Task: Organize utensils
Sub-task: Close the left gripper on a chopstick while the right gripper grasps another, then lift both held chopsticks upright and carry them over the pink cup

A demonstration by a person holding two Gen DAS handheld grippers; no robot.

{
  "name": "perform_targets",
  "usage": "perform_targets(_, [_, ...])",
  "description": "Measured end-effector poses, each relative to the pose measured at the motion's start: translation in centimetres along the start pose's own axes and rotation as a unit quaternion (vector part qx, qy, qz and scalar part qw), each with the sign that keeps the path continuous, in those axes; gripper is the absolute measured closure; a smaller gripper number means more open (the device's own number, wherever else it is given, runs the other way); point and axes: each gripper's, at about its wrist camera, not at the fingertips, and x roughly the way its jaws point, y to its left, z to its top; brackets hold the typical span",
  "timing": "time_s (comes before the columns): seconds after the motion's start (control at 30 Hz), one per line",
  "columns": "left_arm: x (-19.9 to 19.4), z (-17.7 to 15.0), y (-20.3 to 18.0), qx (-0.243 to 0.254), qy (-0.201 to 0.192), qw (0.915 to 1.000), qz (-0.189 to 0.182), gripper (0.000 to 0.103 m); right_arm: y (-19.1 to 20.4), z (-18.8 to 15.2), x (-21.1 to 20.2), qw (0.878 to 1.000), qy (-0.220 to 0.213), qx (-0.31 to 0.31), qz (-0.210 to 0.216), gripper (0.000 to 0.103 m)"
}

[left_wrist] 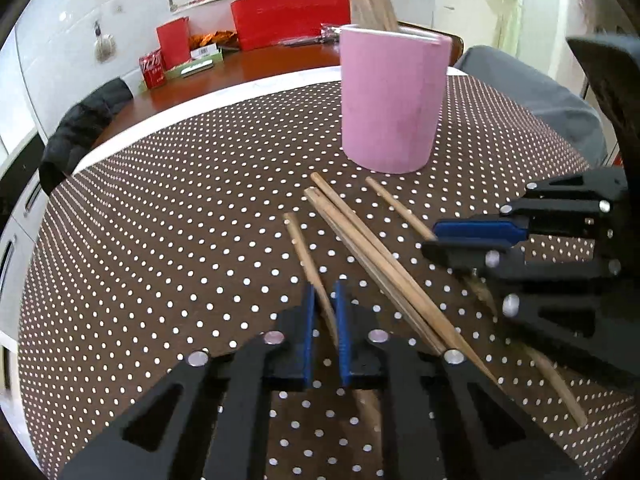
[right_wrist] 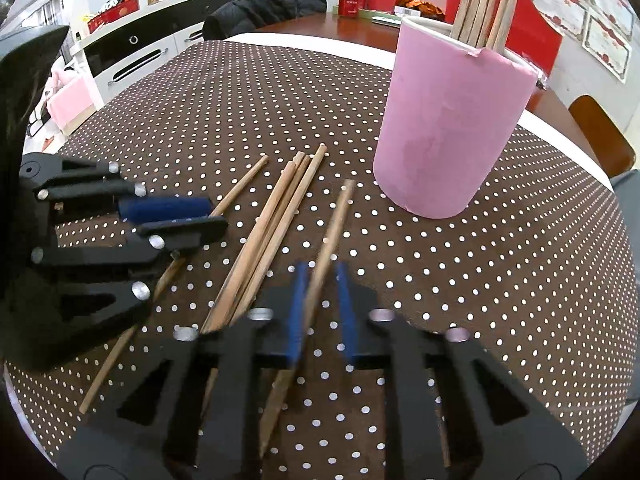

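Several wooden chopsticks lie on the brown dotted tablecloth (left_wrist: 180, 220) in front of a pink cup (left_wrist: 390, 104) (right_wrist: 448, 132), which holds more chopsticks (right_wrist: 484, 4) upright. My left gripper (left_wrist: 325, 292) (right_wrist: 214, 216) is shut on the leftmost chopstick (left_wrist: 304, 248) (right_wrist: 240, 188), low over the cloth. My right gripper (right_wrist: 321, 276) (left_wrist: 434, 238) is shut on the rightmost chopstick (right_wrist: 338, 216) (left_wrist: 400, 206). Between the two, a loose bundle of three chopsticks (left_wrist: 360, 248) (right_wrist: 280, 208) rests flat, pointing toward the cup.
A red bag (left_wrist: 292, 12), red cans (left_wrist: 152, 70) and small boxes sit on the wooden table beyond the cloth. A black jacket (left_wrist: 84, 120) hangs over a chair at the left, a grey seat (left_wrist: 532, 92) is at the right, and a wooden chair (right_wrist: 600, 136) stands behind the cup.
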Motion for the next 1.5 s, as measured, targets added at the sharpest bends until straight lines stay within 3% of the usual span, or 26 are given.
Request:
perform_targets(0.37, [-1.2,-0.3,2.5,-0.066,-0.026,0.9974,-0.006,0.098,-2.5,-0.1,-2.4,0.993,-0.049,0.065,0.088,0.097])
perform_targets(0.53, [-3.8,0.3,3.2,-0.097,-0.094,0.9907,-0.013,0.098,-4.1,0.1,-4.7,0.983,-0.101,0.096,0.12,0.097])
perform_targets(0.7, [-7.3,1.6,3.4,-0.111,-0.163,0.98,-0.026,0.098,-6.5,-0.1,-7.5,0.962,-0.172,0.139,0.159,0.097])
perform_targets(1.03, [-12.1,7.1,1.4,-0.081,-0.257,0.9623,-0.037,0.098,-8.1,1.4,-13.5,0.937,-0.286,0.139,0.145,0.097])
perform_targets(1.5, [-17.4,13.7,0.7,-0.083,-0.357,0.928,-0.069,0.098,-11.0,8.7,-21.3,0.922,-0.363,0.102,0.083,0.097])
